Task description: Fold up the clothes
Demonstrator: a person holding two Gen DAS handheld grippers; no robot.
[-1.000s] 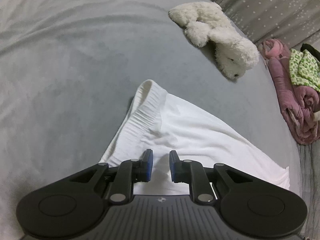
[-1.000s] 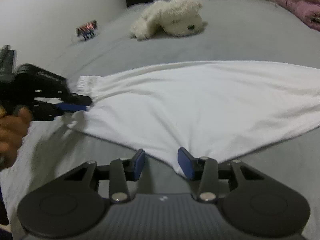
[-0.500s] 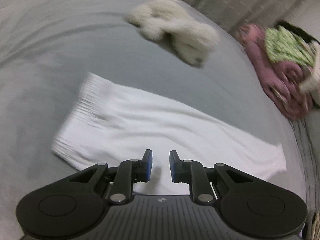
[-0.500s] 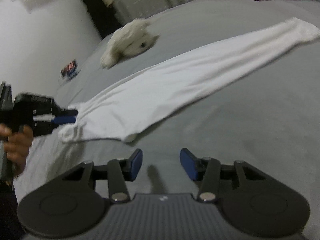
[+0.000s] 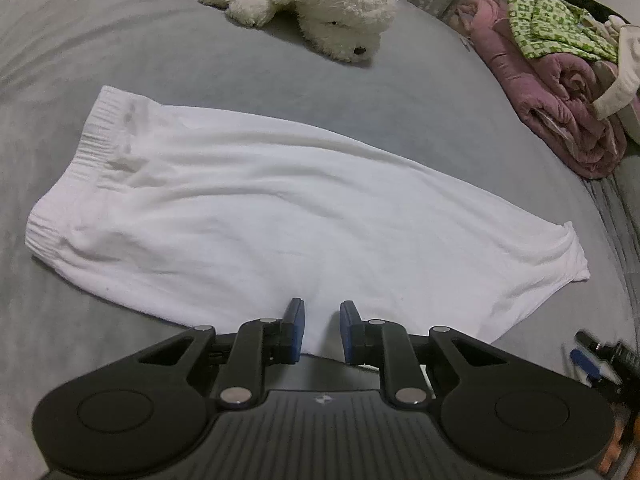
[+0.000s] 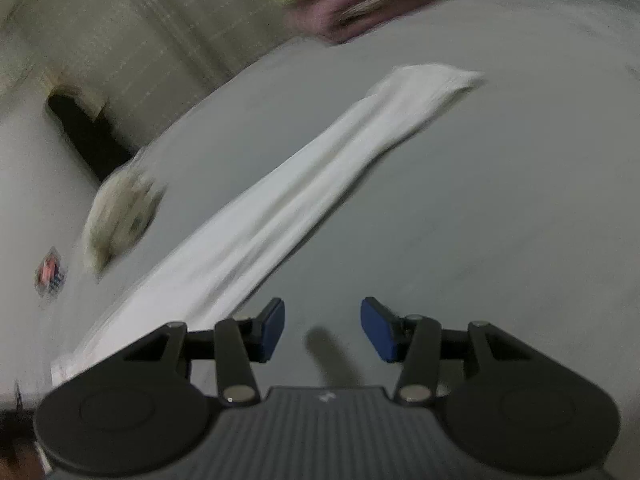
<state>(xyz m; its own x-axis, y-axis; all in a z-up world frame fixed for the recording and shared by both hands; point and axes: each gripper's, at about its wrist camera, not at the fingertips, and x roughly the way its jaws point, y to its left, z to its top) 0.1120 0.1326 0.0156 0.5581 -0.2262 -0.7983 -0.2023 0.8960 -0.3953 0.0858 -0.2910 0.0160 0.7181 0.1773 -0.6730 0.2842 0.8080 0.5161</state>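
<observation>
A white garment (image 5: 280, 216) lies flat on the grey bed (image 5: 200, 72) as one long strip, with its ribbed waistband at the left and the narrow end at the right. My left gripper (image 5: 322, 330) hovers over the garment's near edge, its blue pads a small gap apart with nothing pinched. In the right wrist view, which is blurred, the garment (image 6: 280, 200) runs diagonally from lower left to upper right. My right gripper (image 6: 322, 330) stands open over bare sheet just right of the cloth. A blurred part of the right gripper (image 5: 588, 360) also shows in the left wrist view.
A white plush toy (image 5: 316, 12) lies at the far side of the bed. A pile of pink and green clothes (image 5: 560, 68) sits at the far right. A small red and blue item (image 6: 50, 272) lies near the bed's left edge. A hand (image 6: 16, 456) shows at the lower left corner.
The garment went from bunched under the left gripper to spread flat in a long strip. The right gripper came off the cloth's near fold, swung right and rolled, its jaws slightly wider.
</observation>
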